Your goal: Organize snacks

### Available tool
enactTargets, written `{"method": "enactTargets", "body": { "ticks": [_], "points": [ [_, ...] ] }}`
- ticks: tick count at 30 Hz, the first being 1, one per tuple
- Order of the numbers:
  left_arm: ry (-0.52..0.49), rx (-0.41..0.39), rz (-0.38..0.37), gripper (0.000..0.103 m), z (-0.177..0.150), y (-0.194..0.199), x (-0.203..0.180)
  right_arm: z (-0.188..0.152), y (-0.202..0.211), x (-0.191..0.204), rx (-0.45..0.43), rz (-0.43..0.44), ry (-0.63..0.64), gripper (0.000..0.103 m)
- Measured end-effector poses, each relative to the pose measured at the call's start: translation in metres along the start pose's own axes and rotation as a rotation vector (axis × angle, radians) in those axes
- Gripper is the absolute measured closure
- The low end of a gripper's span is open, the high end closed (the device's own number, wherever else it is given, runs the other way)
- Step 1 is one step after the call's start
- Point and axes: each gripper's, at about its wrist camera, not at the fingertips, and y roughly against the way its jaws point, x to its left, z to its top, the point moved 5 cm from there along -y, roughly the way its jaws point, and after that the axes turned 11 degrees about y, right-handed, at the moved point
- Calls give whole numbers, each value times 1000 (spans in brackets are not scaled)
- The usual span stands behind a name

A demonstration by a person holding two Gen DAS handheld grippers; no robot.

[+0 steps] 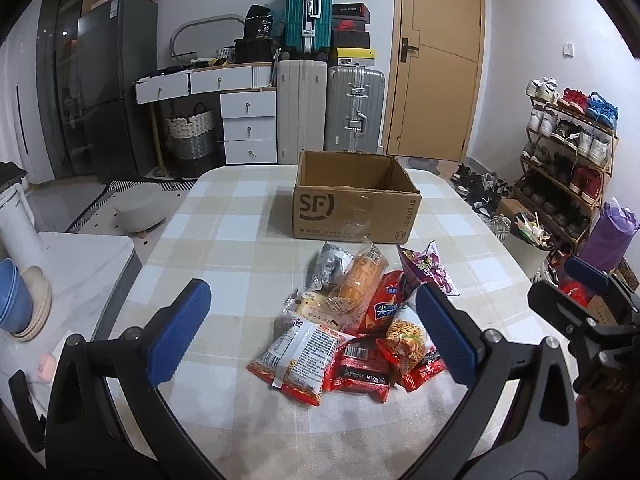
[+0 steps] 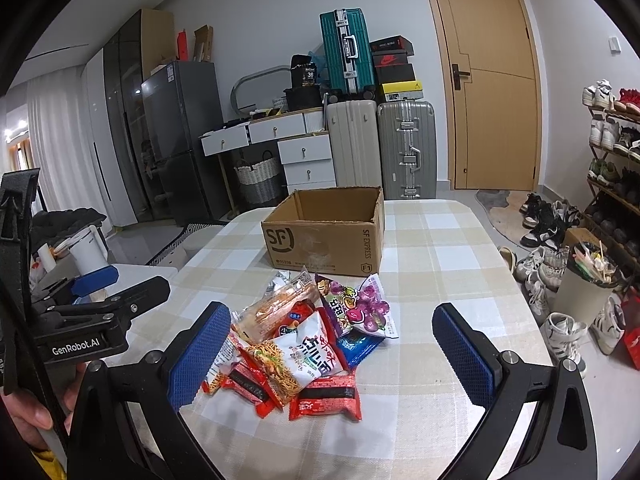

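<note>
A pile of snack packets (image 1: 352, 324) lies on the checked tablecloth (image 1: 224, 232); it also shows in the right wrist view (image 2: 304, 340). It holds red noodle packets, a purple packet (image 2: 356, 304), an orange bread pack (image 1: 360, 280) and a silver one. An open empty cardboard SF box (image 1: 352, 200) stands behind the pile, seen also from the right wrist (image 2: 328, 232). My left gripper (image 1: 312, 320) is open, hovering above the near side of the pile. My right gripper (image 2: 332, 344) is open over the pile, holding nothing.
A white side table with blue bowls (image 1: 16, 304) sits left of the table. A shoe rack (image 1: 568, 152) and a bin (image 2: 588, 284) stand to the right. Suitcases (image 1: 332, 108), drawers and a fridge line the far wall by a door.
</note>
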Motion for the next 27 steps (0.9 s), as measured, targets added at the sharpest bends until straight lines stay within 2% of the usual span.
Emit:
{"method": "enactTargets", "body": {
  "ticks": [27],
  "points": [
    [12,31,17,1,-9,-8,9,-8,-1,4,5,21,-1,0]
  ]
}}
